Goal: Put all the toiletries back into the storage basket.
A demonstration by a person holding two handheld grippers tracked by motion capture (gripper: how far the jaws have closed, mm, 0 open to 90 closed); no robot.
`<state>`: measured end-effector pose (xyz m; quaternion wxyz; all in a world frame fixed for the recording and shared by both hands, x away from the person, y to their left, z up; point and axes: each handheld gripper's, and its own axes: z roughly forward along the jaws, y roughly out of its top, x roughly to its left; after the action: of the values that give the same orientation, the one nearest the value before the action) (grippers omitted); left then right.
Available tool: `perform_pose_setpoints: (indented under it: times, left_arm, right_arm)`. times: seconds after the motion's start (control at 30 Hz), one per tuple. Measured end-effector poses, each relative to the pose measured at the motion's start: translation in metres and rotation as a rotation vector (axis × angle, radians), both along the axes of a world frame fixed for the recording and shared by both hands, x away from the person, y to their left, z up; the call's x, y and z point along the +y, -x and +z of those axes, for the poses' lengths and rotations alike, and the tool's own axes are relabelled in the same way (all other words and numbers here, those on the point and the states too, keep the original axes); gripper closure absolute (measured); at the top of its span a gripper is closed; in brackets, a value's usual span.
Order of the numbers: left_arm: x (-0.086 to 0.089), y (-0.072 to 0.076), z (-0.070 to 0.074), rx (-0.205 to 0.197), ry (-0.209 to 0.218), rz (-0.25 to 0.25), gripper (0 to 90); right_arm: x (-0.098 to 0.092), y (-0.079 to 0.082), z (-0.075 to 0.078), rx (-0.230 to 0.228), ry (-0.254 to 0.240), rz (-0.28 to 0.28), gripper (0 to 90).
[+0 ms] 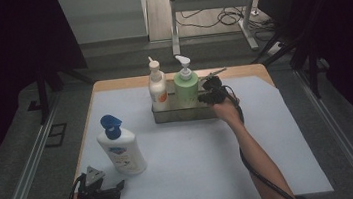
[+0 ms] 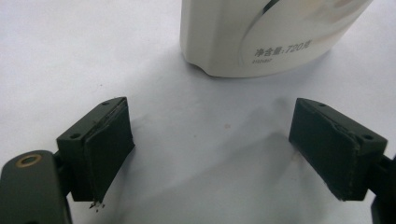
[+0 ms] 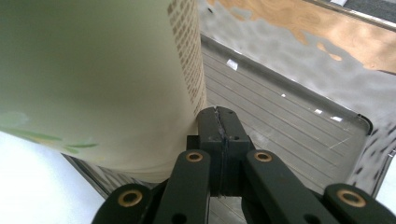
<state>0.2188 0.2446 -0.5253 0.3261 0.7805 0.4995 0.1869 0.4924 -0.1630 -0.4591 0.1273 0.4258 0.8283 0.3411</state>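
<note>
The right tongs (image 3: 219, 135) are pressed together on nothing, their tips just beside the green pump bottle (image 3: 93, 79) that stands in the metal tray (image 3: 299, 116) at the far side of the counter (image 1: 197, 167). The risk, as I judge it, is a sideways nudge — closed tips bumping the bottle could tip it against the white-and-orange bottle (image 1: 157, 86) next to it. The left tongs (image 2: 224, 154) stand apart, empty, facing the blue-capped lotion bottle (image 1: 121, 148) near the counter's front left. The right gripper view shows how close tips and bottle are — the high view shows both neighbours in the tray.
</note>
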Motion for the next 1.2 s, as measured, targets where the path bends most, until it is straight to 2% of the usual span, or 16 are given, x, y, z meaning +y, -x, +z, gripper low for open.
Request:
perform_pose_setpoints:
  times: [0.63, 1.1, 1.2]
  left_arm:
    - [0.000, 0.000, 0.000, 0.001, 0.001, -0.001, 13.0]
    - [0.000, 0.000, 0.000, 0.001, 0.000, -0.001, 13.0]
    - [0.000, 0.000, 0.000, 0.001, 0.000, 0.000, 13.0]
  right_arm:
    - [0.023, 0.002, -0.001, 0.006, 0.014, 0.054, 89.7]
    - [0.026, 0.002, 0.001, 0.012, 0.030, 0.047, 89.7]
    - [0.025, 0.002, 0.001, 0.008, 0.035, 0.046, 87.2]
